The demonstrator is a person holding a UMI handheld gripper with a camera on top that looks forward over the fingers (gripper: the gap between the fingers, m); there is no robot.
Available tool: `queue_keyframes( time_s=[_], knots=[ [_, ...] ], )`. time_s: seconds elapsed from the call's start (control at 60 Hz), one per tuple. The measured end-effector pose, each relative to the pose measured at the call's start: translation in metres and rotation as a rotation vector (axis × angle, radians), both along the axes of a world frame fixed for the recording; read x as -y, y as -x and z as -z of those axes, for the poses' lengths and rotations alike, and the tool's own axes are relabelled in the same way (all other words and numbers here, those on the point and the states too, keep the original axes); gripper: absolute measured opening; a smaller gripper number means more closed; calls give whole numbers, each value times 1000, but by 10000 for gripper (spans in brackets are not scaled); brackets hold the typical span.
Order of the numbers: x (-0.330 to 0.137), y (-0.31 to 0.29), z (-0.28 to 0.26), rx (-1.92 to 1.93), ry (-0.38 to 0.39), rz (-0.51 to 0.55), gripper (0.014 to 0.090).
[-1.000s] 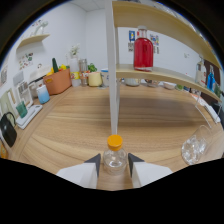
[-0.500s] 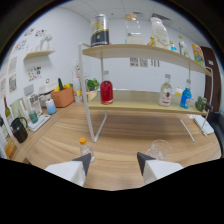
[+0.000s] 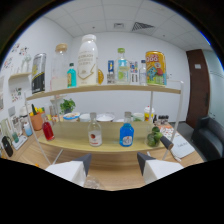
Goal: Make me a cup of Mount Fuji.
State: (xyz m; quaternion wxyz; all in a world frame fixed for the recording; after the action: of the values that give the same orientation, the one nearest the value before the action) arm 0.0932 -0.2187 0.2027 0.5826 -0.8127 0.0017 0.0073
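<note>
Tongs (image 3: pixel 111 169) spread apart, gripping nothing — facing shelf (image 3: pixel 105 90) w/ one blue bottle (image 3: pixel 127 135), one red (image 3: pixel 48 130).

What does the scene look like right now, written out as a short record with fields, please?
setting: two-tier wooden shelf against a white wall
upper tier: large white bottle, yellow can, small bottles between them
lower tier: red bottle, clear bottle with red label, blue bottle, green fruit
claw: open, a glass object low between its fingers, shelf beyond
</note>
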Motion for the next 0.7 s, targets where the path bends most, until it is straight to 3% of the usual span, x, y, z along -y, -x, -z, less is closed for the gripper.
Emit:
queue_keyframes(
  time_s=[0.15,0.3,0.517,0.7],
  knots=[
    [-54,-25,-8,7,-37,1,824],
    [-94,-34,2,19,-30,-24,701],
    [-117,-35,19,31,-13,-40,379],
    [-115,-35,18,3,0,-47,363]
  ],
)
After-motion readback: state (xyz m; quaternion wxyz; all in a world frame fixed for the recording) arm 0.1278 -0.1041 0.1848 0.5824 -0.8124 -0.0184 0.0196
